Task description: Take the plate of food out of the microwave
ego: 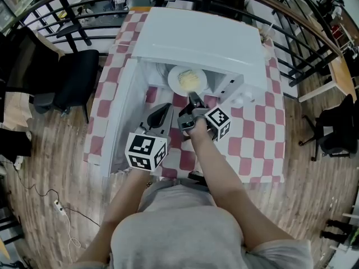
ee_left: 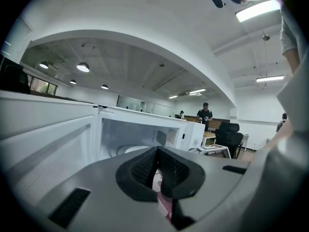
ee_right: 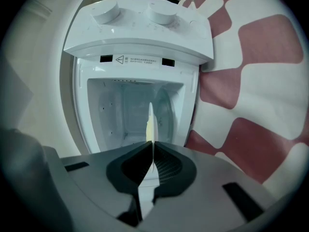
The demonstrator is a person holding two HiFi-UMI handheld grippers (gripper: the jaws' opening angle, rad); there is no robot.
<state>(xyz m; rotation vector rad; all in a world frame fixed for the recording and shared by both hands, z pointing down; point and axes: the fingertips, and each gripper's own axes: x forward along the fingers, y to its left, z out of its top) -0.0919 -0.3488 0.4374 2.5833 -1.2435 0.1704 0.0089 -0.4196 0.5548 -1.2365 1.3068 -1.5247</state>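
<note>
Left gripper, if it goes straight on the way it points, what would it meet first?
Likely the inside of the open microwave, just left of the plate. Depth is unclear, so the cavity floor or back wall could come first.

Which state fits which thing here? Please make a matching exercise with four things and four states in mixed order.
Things:
1 plate
2 door
3 left gripper
4 cloth

States:
a red and white checks
b swung open
c jaws shut, empty
d clamped at its rim by the right gripper

Pairs: 1-d, 2-b, 3-c, 4-a
</note>
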